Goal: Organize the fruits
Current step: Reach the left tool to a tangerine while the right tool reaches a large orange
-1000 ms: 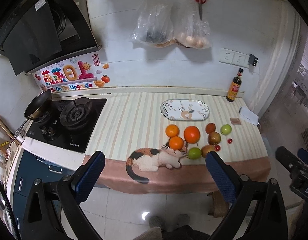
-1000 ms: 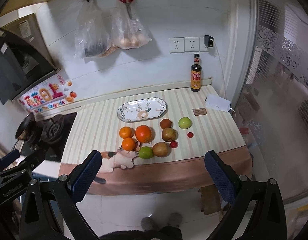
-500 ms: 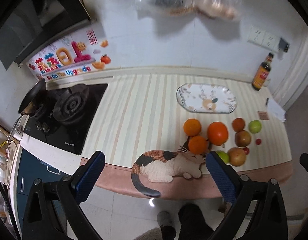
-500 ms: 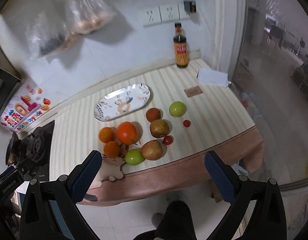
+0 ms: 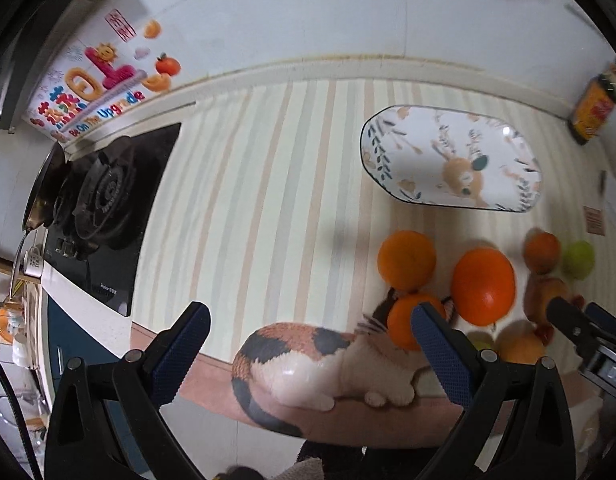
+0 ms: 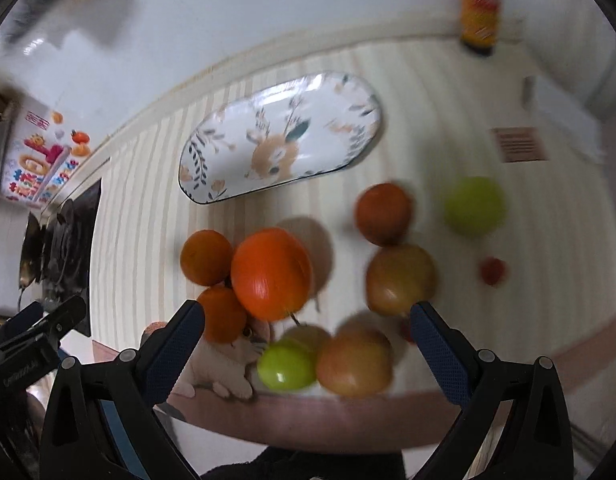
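Observation:
Several fruits lie in a cluster near the counter's front edge: a large orange (image 6: 271,273) (image 5: 484,286), two smaller oranges (image 6: 206,257) (image 6: 221,314), two green apples (image 6: 285,364) (image 6: 474,205), brownish apples (image 6: 400,278) (image 6: 354,360) and a small red tomato (image 6: 492,271). An oval deer-pattern plate (image 6: 279,136) (image 5: 452,158) sits empty behind them. My right gripper (image 6: 308,348) is open, hovering over the front fruits. My left gripper (image 5: 310,350) is open, above a printed cat (image 5: 308,364) on the cloth, left of the fruits.
A gas stove (image 5: 107,204) with a pan occupies the counter's left end. A dark sauce bottle (image 6: 480,4) (image 5: 594,106) stands at the back right by the wall. A small brown card (image 6: 518,145) and white paper (image 6: 560,100) lie at the right.
Both grippers have moved down and in toward the counter; the fruits and plate now loom much larger. Nothing was grasped, and both views are motion-blurred.

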